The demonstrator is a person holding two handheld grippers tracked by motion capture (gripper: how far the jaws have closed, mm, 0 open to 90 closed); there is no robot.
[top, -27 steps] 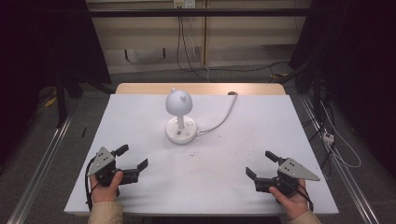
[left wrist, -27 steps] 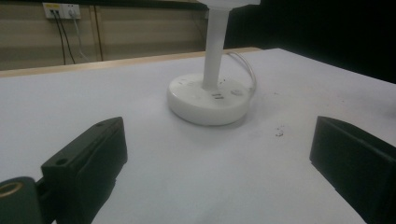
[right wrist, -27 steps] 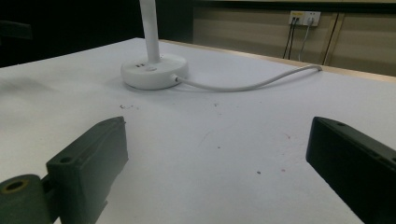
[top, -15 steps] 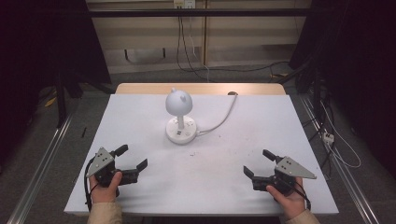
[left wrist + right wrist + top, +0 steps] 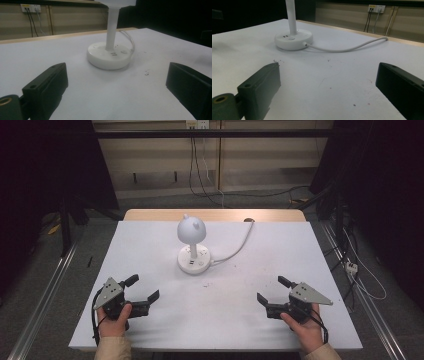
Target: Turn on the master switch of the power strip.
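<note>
A white desk lamp (image 5: 192, 237) with a round base (image 5: 193, 261) and a domed head stands at the middle of the white table (image 5: 150, 245). Its base (image 5: 109, 55) lies ahead of the left gripper's jaws, and its base (image 5: 293, 40) shows far left in the right gripper view. The lamp's white cable (image 5: 240, 245) runs to the table's back edge; in the right gripper view the cable (image 5: 347, 48) curves across. My left gripper (image 5: 142, 288) rests at the front left, open and holding nothing. At the front right my right gripper (image 5: 272, 290) stands open, nothing between its jaws.
A wooden strip (image 5: 215, 215) edges the table's back. Wall sockets (image 5: 197, 124) with hanging leads are behind it. More cables (image 5: 357, 270) lie on the floor at the right. Small dark specks (image 5: 205, 284) dot the tabletop near the lamp.
The right gripper has shifted slightly left and away from the front edge. The left gripper and the lamp have kept still.
</note>
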